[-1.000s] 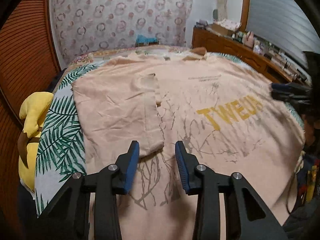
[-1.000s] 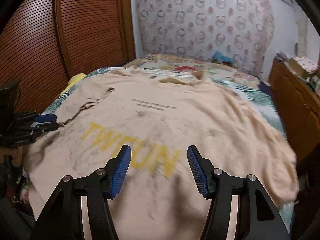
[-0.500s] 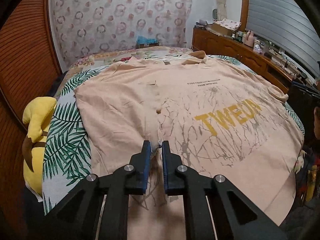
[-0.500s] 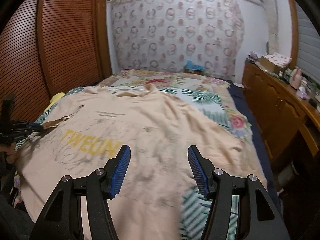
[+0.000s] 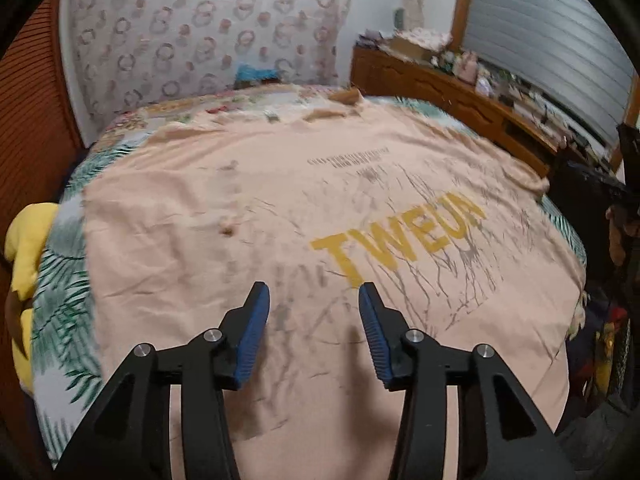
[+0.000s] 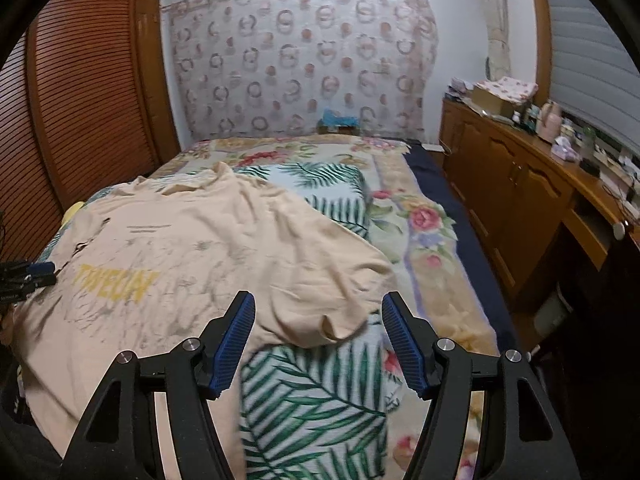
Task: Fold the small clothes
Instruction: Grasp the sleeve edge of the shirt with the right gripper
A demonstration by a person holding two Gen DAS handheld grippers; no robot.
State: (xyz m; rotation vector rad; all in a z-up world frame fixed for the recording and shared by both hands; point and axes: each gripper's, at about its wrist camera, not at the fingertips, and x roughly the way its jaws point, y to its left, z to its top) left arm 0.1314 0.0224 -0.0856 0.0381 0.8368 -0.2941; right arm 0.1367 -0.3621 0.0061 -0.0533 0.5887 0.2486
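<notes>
A peach T-shirt (image 5: 280, 184) with a yellow print lies spread face up on the bed. My left gripper (image 5: 313, 296) hovers over its lower front, left of the print; its jaws are opening and nothing is between them. In the right wrist view the T-shirt (image 6: 240, 240) fills the left half. My right gripper (image 6: 318, 304) hangs just short of the shirt's right sleeve (image 6: 332, 320), which curls onto the sheet. Its jaws are opening and do not touch the cloth. The left gripper (image 6: 32, 272) shows at that view's left edge.
The bed carries a leaf and flower sheet (image 6: 320, 400). A yellow plush toy (image 5: 24, 240) lies at its left edge. A wooden dresser (image 6: 520, 200) with clutter runs along the right. A louvred wooden wardrobe (image 6: 80, 100) stands to the left.
The left jaws closed at the end of the folded sleeve, then opened, and the gripper moved towards the print. The right gripper swung right, from over the print to the right sleeve.
</notes>
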